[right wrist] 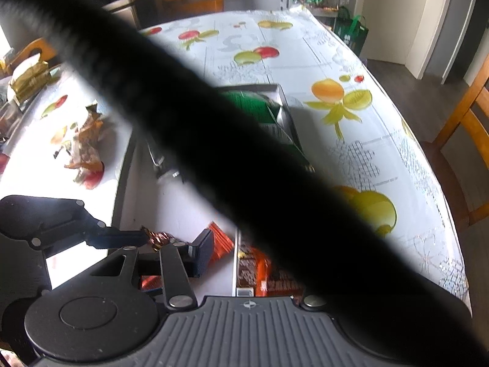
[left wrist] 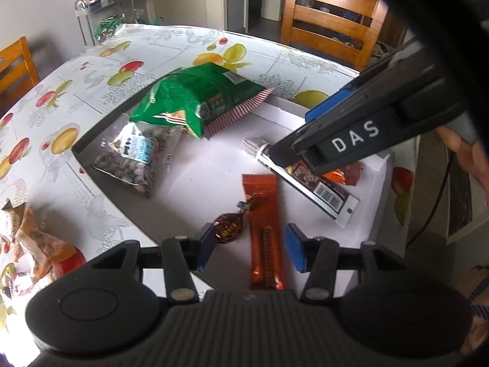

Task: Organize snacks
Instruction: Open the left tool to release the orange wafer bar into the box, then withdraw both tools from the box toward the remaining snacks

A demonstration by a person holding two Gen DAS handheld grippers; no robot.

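Lettering "DAS" marks right gripper above snack bar.

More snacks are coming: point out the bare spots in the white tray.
Free: the tray floor between the pistachio bag, orange bar and silver-ended bar. Crowded: the far corner under the green bag, and the near edge beside the wrapped candy.

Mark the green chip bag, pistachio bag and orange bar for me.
green chip bag (left wrist: 195, 98): left wrist view, middle of the front panel.
pistachio bag (left wrist: 134, 159): left wrist view, clear part over the nuts.
orange bar (left wrist: 264, 229): left wrist view, mid-length of the wrapper.
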